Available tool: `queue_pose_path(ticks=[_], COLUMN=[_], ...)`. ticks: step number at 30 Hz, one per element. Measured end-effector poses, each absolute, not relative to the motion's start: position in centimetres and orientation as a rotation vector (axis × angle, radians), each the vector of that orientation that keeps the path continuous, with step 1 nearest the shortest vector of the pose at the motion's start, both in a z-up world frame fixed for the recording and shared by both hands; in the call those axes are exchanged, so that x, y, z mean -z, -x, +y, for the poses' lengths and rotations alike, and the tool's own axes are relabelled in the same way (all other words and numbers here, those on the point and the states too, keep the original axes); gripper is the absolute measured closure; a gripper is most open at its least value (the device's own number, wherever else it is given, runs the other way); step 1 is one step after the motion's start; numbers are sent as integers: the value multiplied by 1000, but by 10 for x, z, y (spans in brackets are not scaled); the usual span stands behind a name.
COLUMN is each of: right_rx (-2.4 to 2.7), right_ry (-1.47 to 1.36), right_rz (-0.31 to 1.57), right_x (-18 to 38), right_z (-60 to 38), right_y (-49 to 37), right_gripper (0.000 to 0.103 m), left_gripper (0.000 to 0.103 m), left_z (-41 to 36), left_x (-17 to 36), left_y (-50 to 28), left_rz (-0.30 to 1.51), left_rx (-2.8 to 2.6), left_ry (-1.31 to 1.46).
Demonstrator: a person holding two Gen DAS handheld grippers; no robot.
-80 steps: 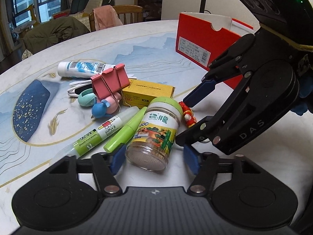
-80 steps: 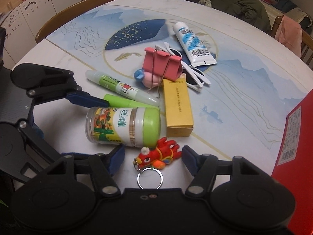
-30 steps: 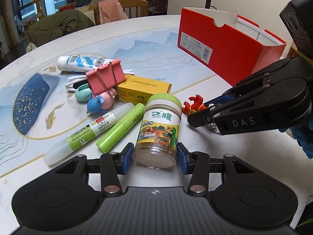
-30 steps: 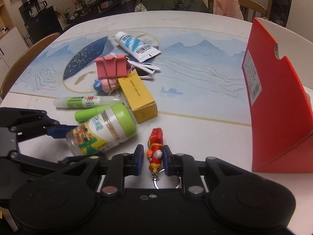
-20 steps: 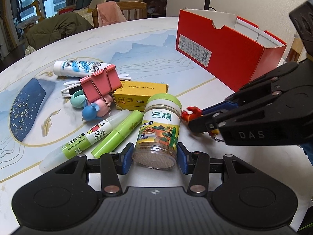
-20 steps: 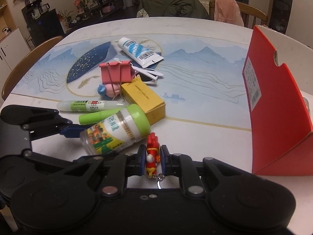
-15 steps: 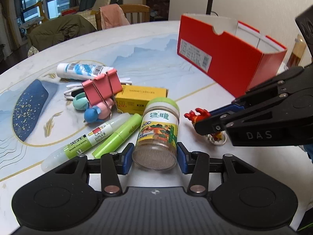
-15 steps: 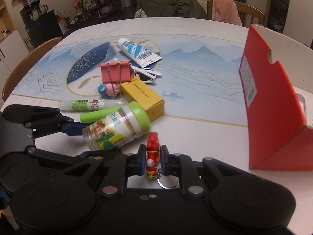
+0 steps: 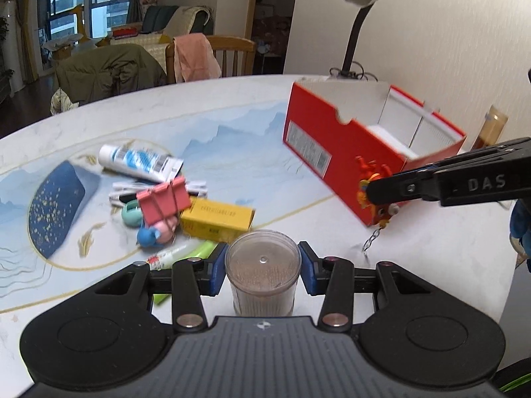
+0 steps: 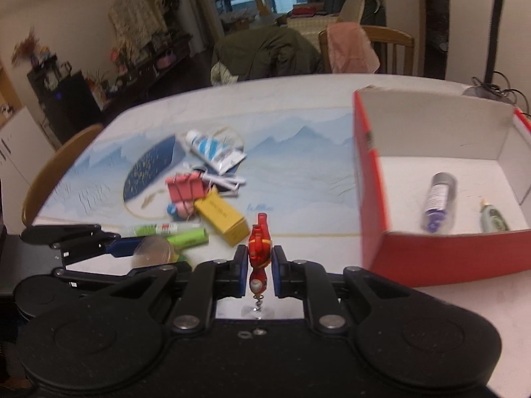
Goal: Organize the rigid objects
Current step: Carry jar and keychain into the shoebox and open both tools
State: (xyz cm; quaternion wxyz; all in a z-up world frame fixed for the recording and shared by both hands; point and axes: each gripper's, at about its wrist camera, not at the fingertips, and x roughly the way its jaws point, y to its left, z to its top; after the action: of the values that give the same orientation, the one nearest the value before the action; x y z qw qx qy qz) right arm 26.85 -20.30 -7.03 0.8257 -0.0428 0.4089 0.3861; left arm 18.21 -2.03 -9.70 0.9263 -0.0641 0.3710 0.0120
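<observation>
Now jar (image 9: 263, 273) base toward camera, keychain (image 10: 259, 252) lengthwise forward

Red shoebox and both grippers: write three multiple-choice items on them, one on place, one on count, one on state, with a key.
1. Where does the red shoebox stand in the right wrist view?
A. right of the clutter
B. left of the clutter
C. on a chair

2. How many things lie inside the shoebox?
A. none
B. two
C. five

3. What does the right gripper hold?
A. a pink binder clip
B. nothing
C. a red keychain figure

Key:
1 A, the box sits right of the yellow box and the other loose things.
2 B, a grey-capped bottle and a small pale bottle lie on its floor.
3 C, the gripper's pads press on the red keychain figure, lifted with its chain hanging, while the left gripper holds the clear jar.
</observation>
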Motion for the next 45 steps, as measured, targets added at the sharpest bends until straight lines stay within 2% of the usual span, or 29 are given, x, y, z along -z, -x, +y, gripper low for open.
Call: queue_pose_path(ticks=[20, 34, 45], right_rx=[-730, -612, -602], right_ry=[-15, 4, 39], right_rz=[714, 743, 820], right_x=[3, 34, 70], right_z=[-295, -347, -370], right_y=[-349, -413, -441], right_gripper=[90, 90, 90], left_gripper=[60, 60, 60], left_z=[-85, -137, -159], left_x=[12, 12, 39], left_y=[-249, -332, -399], left_rz=[650, 688, 767], left_rx=[27, 28, 0], left_ry=[93, 79, 30])
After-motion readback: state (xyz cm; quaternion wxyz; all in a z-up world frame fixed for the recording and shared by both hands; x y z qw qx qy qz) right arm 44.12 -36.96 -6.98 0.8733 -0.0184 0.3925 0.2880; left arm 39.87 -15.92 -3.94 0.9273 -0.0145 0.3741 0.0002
